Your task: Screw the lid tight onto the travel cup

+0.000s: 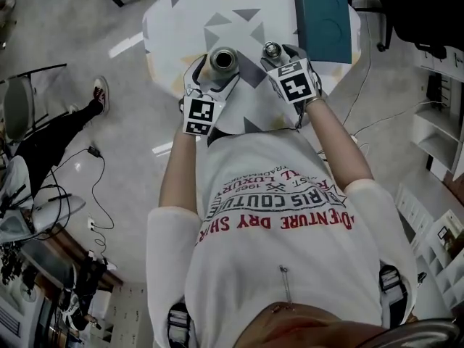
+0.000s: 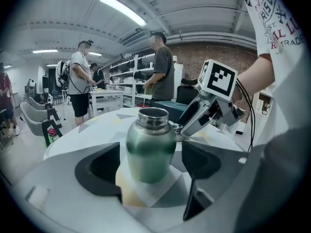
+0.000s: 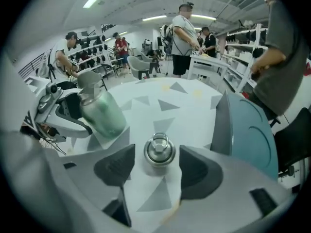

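Observation:
A green metal travel cup (image 2: pixel 150 149) stands upright on the table with its steel mouth uncovered. It is between the jaws of my left gripper (image 2: pixel 150 165), with a narrow gap on each side, so the pads do not press it. From the head view, the cup (image 1: pixel 223 61) is just ahead of my left gripper (image 1: pixel 216 69). The steel lid (image 3: pixel 159 150), with a ring on top, lies flat on the table to the cup's right. My right gripper (image 3: pixel 156 165) is open astride the lid (image 1: pixel 272 49) without touching it.
The small table (image 1: pixel 181 20) has a grey and yellow triangle pattern. A teal box (image 1: pixel 322 13) lies at its far right corner, close to my right gripper. Several people stand at benches and shelves beyond. A seated person's shoe (image 1: pixel 100 93) and cables are on the floor left.

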Tool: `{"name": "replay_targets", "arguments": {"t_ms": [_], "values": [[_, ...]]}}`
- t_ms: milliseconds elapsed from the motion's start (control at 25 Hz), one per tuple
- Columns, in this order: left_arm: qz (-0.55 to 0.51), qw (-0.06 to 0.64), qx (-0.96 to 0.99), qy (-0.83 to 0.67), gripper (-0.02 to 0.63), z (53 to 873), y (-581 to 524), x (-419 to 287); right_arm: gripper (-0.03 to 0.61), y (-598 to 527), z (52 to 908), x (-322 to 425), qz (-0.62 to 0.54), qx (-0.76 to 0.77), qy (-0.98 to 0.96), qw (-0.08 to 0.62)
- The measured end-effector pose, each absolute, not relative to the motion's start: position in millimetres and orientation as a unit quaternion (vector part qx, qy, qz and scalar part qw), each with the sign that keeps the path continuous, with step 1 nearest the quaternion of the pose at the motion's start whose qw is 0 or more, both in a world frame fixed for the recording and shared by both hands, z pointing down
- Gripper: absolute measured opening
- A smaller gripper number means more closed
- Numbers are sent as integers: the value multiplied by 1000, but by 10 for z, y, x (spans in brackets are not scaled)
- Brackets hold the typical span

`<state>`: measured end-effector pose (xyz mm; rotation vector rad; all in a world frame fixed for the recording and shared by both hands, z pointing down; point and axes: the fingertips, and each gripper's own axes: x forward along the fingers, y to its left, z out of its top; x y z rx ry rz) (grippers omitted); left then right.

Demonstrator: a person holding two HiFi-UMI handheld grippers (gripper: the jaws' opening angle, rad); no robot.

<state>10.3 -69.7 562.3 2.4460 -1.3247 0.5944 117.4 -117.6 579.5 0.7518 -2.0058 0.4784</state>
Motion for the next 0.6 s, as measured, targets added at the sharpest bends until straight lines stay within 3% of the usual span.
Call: {"name": "replay_targets", "arguments": {"t_ms": [600], "values": [[197,136,879,-413,377,5814,-848,194,252,-1226,6058,1196,211,290,-788,501]]}}
